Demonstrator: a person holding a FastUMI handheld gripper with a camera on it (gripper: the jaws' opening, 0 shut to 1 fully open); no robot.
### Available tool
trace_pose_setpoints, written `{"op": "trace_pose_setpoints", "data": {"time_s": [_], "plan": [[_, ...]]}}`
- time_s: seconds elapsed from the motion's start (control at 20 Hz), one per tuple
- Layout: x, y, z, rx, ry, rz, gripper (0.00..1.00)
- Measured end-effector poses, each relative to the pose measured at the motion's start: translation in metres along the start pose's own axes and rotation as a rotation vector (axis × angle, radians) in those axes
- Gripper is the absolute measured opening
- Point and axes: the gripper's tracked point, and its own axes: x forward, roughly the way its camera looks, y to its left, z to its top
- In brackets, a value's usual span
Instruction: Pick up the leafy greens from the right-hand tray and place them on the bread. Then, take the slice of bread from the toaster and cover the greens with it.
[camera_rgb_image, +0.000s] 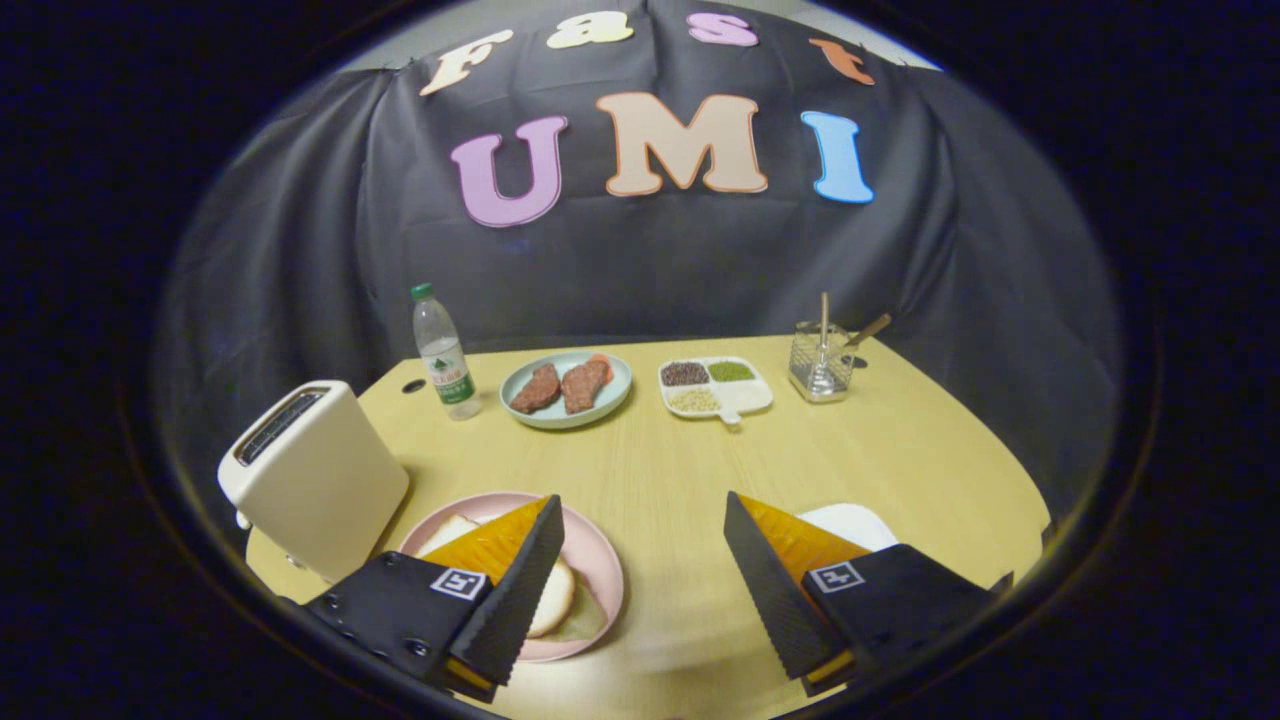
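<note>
My gripper (642, 500) stands open above the near part of the yellow table, nothing between its fingers. Under the left finger (520, 580) lies a pink plate (600, 560) holding pale bread (555, 597); a pale greenish piece (587, 620) lies at the bread's near side. Most of the plate's contents are hidden by that finger. Left of the plate stands a cream toaster (320, 485) with its dark slot (280, 425) facing up; I cannot tell what is inside. Behind the right finger (775, 570) peeks a white tray (855, 522), its contents hidden.
At the back of the table (660, 470) stand a water bottle (443, 358), a blue plate with two meat pieces (565, 388), a white divided dish of beans (713, 386) and a glass jar with sticks (822, 360). Black cloth walls the booth behind.
</note>
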Motion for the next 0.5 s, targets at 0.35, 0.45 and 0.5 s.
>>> {"op": "trace_pose_setpoints", "data": {"time_s": [0.35,0.45,0.5], "plan": [[-0.059,-0.011,0.090,-0.036,-0.263,0.029,1.00],[-0.074,-0.013,0.110,-0.041,-0.320,0.042,1.00],[-0.081,-0.015,0.121,-0.046,-0.355,0.041,1.00]]}}
